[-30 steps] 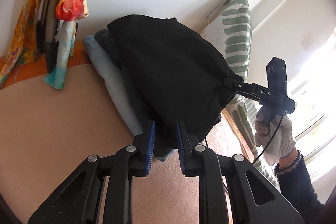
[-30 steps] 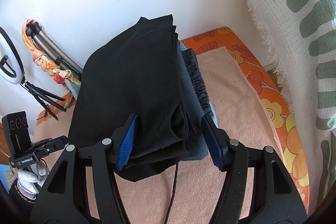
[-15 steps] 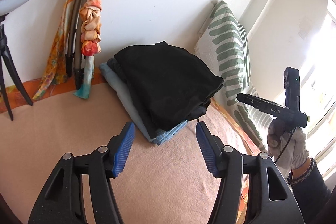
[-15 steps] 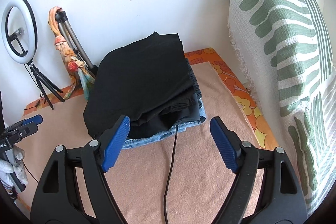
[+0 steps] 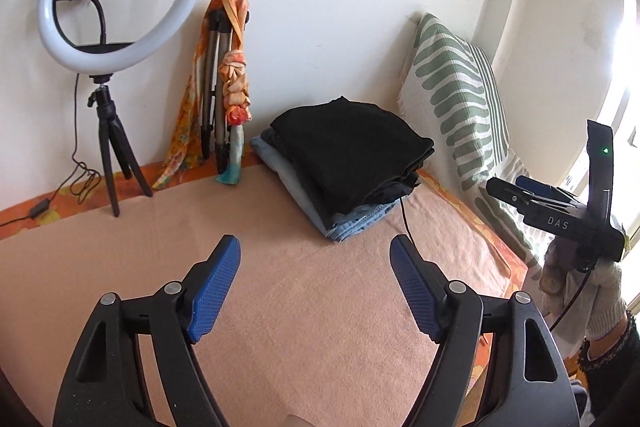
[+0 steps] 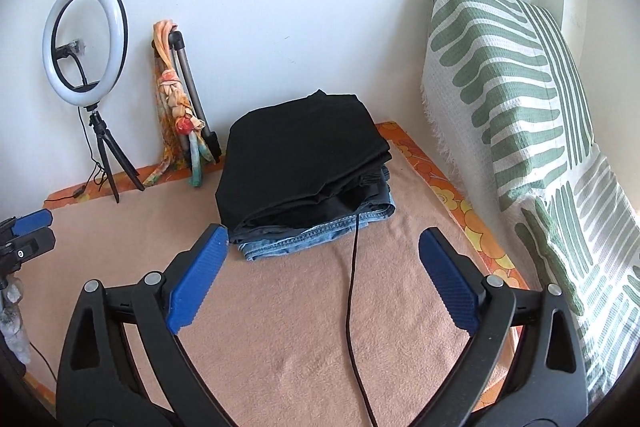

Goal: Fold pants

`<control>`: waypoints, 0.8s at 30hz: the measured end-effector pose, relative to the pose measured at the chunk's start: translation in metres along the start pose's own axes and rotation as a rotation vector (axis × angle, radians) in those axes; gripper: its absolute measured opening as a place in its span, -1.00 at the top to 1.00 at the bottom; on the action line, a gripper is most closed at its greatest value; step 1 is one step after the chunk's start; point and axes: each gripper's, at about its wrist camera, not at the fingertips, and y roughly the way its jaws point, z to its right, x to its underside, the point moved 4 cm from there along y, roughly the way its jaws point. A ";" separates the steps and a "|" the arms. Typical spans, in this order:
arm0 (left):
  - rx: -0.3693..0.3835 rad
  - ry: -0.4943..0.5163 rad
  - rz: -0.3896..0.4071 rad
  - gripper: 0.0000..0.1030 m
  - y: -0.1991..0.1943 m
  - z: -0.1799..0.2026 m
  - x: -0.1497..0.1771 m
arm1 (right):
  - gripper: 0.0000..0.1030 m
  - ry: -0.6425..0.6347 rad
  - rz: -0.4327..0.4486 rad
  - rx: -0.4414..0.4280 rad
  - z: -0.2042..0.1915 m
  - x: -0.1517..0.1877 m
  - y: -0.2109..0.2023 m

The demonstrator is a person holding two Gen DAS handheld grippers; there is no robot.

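Folded black cloth pants (image 6: 304, 143) sit on top of clothes pile (image 5: 352, 223), far side of peach blanket (image 6: 280, 327). Your left gripper (image 5: 316, 283) and right gripper (image 6: 324, 275): fingers wide apart, holding nothing. Fold looks done. Next: fetch new pants.

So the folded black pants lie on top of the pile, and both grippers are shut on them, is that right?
Not quite. The black pants top the pile, but the left gripper and right gripper are open and apart from them, as both wrist views show.
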 end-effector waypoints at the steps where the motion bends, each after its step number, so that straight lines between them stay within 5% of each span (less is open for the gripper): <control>1: -0.001 -0.003 0.004 -0.59 -0.007 0.000 0.004 | -0.91 0.001 0.006 0.002 -0.004 0.003 -0.005; 14: -0.093 0.016 0.075 -0.63 -0.050 -0.002 0.046 | -0.91 0.052 0.038 0.003 -0.027 0.046 -0.033; 24: -0.163 0.017 0.099 -0.99 -0.051 -0.006 0.059 | -1.00 0.024 0.094 0.028 -0.034 0.062 -0.042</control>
